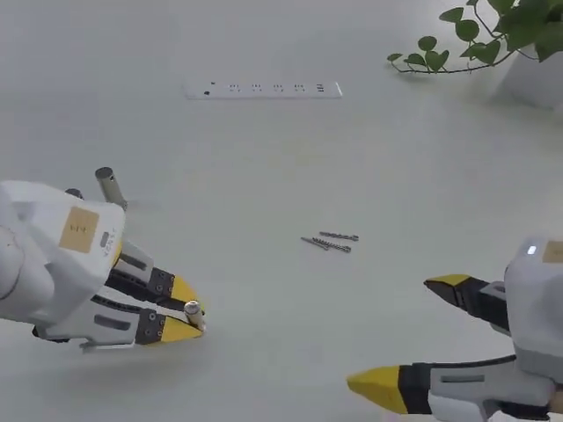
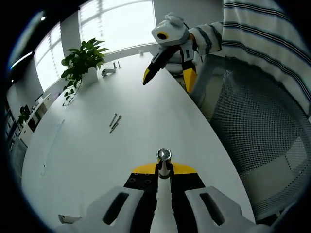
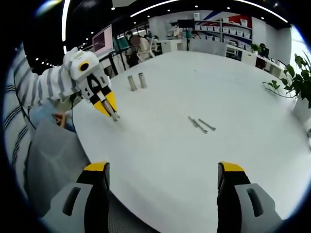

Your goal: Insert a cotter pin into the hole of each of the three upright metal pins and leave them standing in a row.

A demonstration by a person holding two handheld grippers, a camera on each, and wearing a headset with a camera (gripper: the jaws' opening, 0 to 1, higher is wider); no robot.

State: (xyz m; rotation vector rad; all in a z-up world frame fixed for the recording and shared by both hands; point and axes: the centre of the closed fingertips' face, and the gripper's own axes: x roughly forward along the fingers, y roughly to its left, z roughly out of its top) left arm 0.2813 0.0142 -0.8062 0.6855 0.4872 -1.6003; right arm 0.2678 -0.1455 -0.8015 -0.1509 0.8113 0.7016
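My left gripper (image 1: pixel 188 313) is shut on a short metal pin (image 1: pixel 192 308) low over the table's near left; in its own view the pin (image 2: pixel 164 156) stands out past the yellow tips. Two more metal pins (image 3: pixel 136 81) stand upright side by side behind it, one of them (image 1: pixel 108 186) just above the left gripper's body. Several cotter pins (image 1: pixel 331 241) lie loose mid-table, also seen as cotter pins (image 3: pixel 200 124) and cotter pins (image 2: pixel 115 122). My right gripper (image 1: pixel 410 334) hangs open at the near right, nothing between its jaws.
A white power strip (image 1: pixel 264 89) lies at the back of the white table (image 1: pixel 281 167). A potted plant (image 1: pixel 497 35) stands at the far right corner. A mesh chair (image 2: pixel 257 131) sits off the table's near edge.
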